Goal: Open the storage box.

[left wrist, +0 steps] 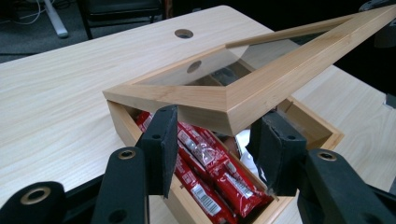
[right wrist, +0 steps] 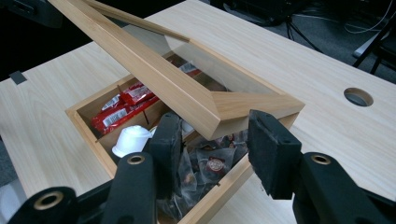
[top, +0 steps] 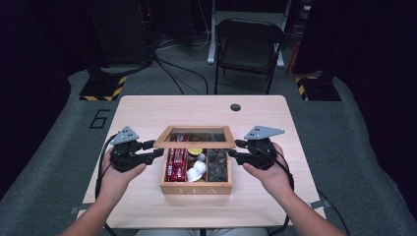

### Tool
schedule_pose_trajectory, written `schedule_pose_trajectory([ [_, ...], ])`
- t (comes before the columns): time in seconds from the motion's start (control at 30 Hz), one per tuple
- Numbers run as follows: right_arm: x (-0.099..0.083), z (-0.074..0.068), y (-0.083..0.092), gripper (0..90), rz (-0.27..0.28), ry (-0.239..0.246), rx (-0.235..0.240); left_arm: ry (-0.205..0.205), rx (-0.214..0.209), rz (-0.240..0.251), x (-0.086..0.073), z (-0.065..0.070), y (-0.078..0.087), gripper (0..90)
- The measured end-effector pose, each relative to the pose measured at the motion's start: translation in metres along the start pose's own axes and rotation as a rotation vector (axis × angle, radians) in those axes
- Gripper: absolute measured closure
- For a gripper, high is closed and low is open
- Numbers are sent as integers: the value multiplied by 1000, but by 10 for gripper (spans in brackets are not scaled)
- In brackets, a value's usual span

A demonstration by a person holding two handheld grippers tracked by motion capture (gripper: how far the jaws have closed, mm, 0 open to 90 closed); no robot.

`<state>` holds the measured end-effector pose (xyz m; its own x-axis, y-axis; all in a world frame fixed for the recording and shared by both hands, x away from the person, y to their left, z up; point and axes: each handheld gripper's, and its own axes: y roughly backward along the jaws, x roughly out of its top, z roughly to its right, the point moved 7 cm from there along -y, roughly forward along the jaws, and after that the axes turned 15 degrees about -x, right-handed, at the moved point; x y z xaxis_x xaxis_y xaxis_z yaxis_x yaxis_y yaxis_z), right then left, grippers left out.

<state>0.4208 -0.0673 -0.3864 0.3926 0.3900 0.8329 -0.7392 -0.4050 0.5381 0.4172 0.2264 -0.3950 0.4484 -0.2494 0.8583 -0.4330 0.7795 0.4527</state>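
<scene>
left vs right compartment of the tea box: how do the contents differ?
The left compartment holds red glossy wrapped bars lying lengthwise; the right compartment holds dark, clear-looking sachets in a loose heap. The bars are flat and stacked in line; the sachets are crumpled and lie in no order. Both compartments sit in the same wooden box, under the half-raised glass lid.

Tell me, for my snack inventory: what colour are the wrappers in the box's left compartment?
Red wrappers, with white barcode patches; clearest in the left gripper view.
</scene>
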Motion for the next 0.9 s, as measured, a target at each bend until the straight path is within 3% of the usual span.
schedule_pose_trajectory([
  [0.33, 8, 4, -2, 553, 14, -28, 1, -2, 3, 5, 9, -3, 0, 522],
  [0.7, 21, 9, -5, 542, 44, -6, -21, 10, -2, 20, 22, -9, 0, 524],
  [0.9, 21, 14, -15, 526, 27, 8, -45, 16, -3, 30, 27, -11, 0, 525],
])
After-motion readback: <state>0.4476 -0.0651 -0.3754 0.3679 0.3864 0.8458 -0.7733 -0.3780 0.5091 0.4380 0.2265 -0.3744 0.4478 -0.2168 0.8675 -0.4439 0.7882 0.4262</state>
